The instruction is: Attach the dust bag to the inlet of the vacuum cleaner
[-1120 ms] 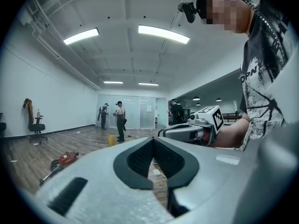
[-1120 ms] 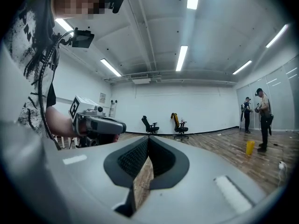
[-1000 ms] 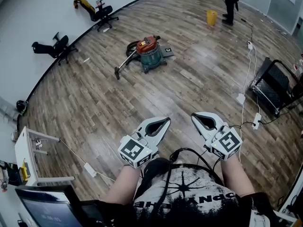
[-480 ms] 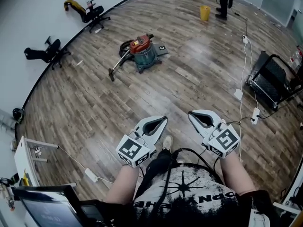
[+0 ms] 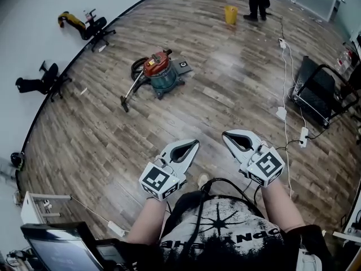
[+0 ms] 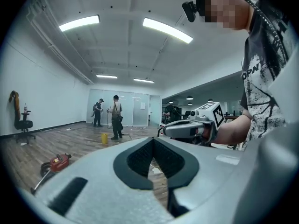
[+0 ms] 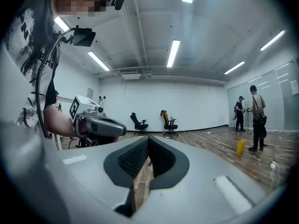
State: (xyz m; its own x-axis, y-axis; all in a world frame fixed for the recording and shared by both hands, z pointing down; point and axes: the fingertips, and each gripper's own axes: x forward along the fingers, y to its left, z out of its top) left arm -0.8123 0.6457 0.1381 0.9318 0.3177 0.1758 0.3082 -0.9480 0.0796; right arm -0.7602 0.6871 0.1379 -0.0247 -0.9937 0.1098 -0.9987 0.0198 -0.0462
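- We hold the left gripper (image 5: pixel 194 144) and right gripper (image 5: pixel 228 136) fully closed, both empty.
- The red-lidded teal canister vacuum cleaner (image 5: pixel 158 71) has drifted left, now upper left and well apart; we have yet to reach it.

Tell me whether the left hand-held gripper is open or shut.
Shut: the left hand-held gripper shows its tips meeting in its own view, with nothing held between them.
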